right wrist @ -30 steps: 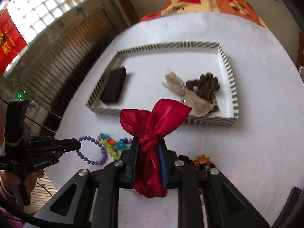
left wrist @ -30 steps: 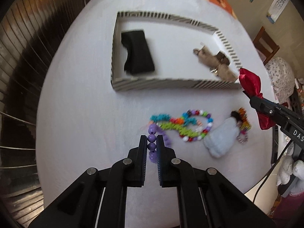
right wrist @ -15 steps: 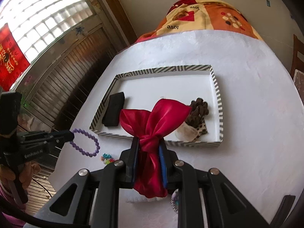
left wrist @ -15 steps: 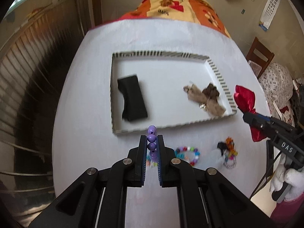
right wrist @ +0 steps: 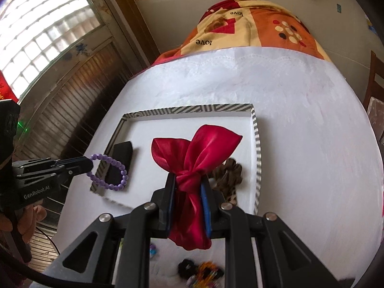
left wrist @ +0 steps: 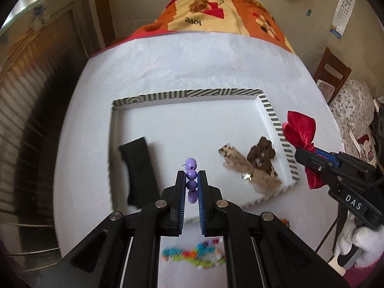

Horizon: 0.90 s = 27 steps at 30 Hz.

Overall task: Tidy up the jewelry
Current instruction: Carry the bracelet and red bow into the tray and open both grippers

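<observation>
A big table w/ a white cloth (left wrist: 192, 67) holds the things. On it sits a flat white cardboard tray w/ black & white striped edges (left wrist: 271, 114). Near the front edge, just outside the tray, lie bright bead bracelets in blue, green & red (left wrist: 192, 256), blurry. Beside them is a small pile w/ a black scrunchie & orange bits (right wrist: 199, 272).

Right gripper (right wrist: 187, 187) clamps red satin bow (right wrist: 195, 151) above striped tray (right wrist: 256, 144); left gripper (right wrist: 90, 164) dangles purple bead bracelet (right wrist: 109, 171) over tray's left rim.
</observation>
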{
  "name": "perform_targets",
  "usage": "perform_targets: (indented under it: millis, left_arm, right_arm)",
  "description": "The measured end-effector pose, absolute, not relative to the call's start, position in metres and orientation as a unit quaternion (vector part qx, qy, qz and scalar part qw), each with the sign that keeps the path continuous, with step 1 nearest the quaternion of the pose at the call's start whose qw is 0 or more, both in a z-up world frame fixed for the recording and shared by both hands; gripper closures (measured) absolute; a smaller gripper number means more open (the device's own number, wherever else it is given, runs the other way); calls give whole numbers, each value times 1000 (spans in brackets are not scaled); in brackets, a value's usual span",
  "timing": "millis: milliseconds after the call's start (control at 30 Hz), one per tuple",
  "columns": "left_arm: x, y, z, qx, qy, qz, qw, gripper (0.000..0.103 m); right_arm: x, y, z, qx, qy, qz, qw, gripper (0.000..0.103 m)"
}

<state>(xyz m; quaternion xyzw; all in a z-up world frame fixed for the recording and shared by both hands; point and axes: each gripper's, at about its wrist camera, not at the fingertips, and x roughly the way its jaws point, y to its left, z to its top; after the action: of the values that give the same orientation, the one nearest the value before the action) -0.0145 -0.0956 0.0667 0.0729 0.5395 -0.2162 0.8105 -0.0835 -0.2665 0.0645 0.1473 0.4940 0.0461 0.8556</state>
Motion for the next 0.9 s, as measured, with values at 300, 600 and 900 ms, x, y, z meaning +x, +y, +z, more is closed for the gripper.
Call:
perform_targets:
  millis: [300, 600, 900]
  left_arm:
    - [35, -129, 25, 63, 569, -197, 796, 103]
    - [57, -105, -12, 54, 599, -142, 786, 103]
    - [50, -94, -15, 27, 607, -131, 784, 95]
  right_arm:
    - [-20, -286, 20, 140, 528, 50, 836, 83]
    - [23, -285, -33, 130, 557, 52, 819, 83]
    - [26, -285, -42, 140, 558, 55, 816, 58]
